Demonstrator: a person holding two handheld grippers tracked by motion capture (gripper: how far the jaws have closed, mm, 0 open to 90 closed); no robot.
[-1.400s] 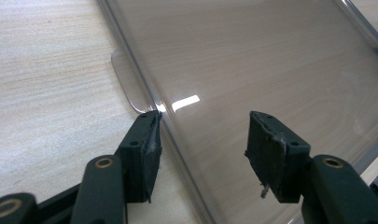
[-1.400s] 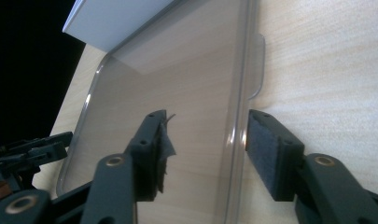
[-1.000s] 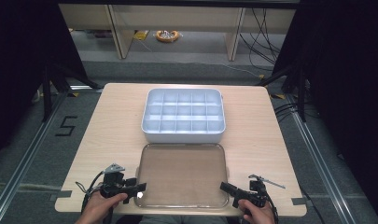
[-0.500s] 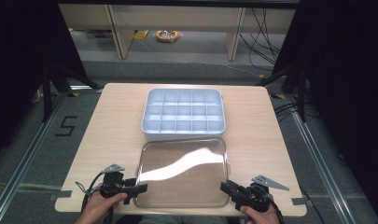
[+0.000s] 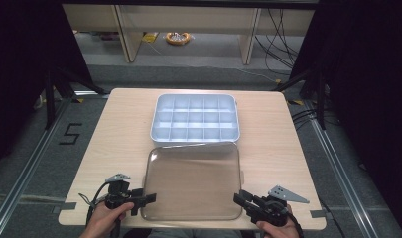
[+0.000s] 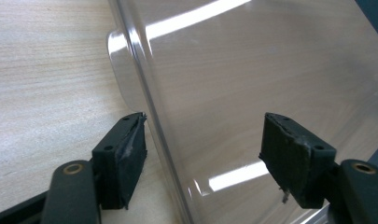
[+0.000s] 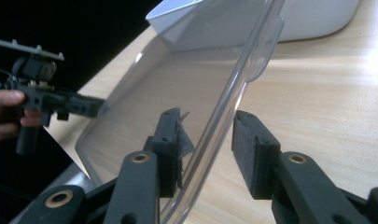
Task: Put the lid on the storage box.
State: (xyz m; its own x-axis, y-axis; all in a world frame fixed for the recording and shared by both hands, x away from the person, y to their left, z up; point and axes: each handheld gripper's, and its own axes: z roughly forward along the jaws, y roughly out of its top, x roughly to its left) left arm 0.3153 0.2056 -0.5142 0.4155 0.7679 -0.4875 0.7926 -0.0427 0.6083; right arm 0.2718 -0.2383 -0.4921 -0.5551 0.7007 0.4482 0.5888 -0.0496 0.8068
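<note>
One compartment box (image 5: 195, 118) lies behind the clear lid (image 5: 192, 181).

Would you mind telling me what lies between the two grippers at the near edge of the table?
The clear lid spans the gap between the left gripper and the right gripper in the high view; each gripper's open jaws straddle one side edge.

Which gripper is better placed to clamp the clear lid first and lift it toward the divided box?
Probably the right gripper: its open jaws sit close on either side of the clear lid's rim. The left gripper also straddles the rim, but its jaws stand much wider apart.
</note>
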